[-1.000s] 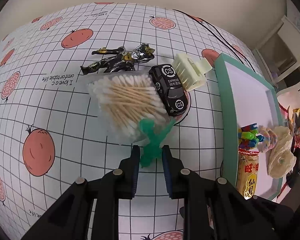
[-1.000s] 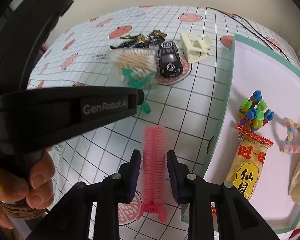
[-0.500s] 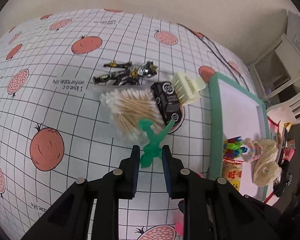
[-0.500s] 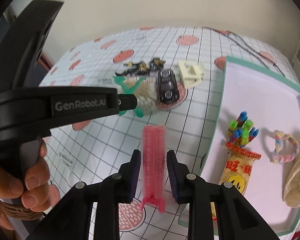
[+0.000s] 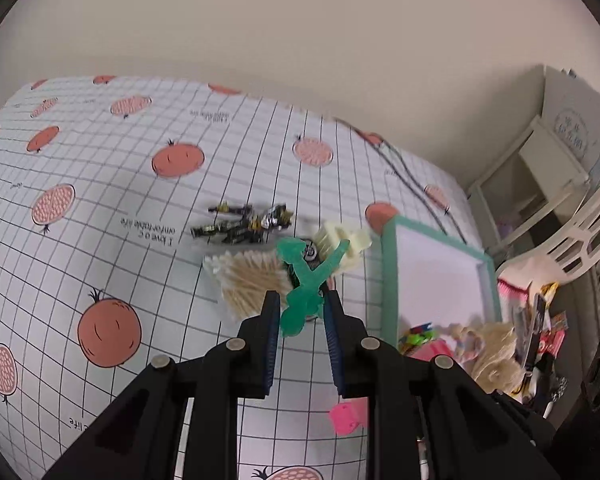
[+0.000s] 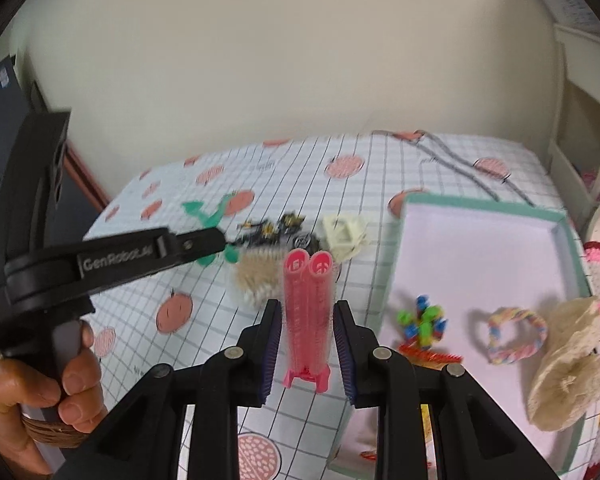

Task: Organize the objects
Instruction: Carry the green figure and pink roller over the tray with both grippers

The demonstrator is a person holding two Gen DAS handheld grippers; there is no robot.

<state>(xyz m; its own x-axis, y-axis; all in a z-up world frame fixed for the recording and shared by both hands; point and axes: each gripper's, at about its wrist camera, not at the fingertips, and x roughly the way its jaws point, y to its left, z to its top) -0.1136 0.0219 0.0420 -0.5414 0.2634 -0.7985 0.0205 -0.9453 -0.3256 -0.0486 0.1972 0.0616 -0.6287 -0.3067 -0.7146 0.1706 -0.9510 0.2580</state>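
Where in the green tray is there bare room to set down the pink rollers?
The far half of the green tray is bare white floor. Its near half is crowded: block toy, braided ring, snack packet and beige fabric against the right wall.

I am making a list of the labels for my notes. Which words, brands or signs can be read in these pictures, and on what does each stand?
"GenRobot.AI": on the side of the left gripper, slightly blurred.
"I love c... omfortable life": printed on the tablecloth, seen upside down.
Further print on the tablecloth: too small to read.
Round sign on the white box at the far right: blurred, unreadable.
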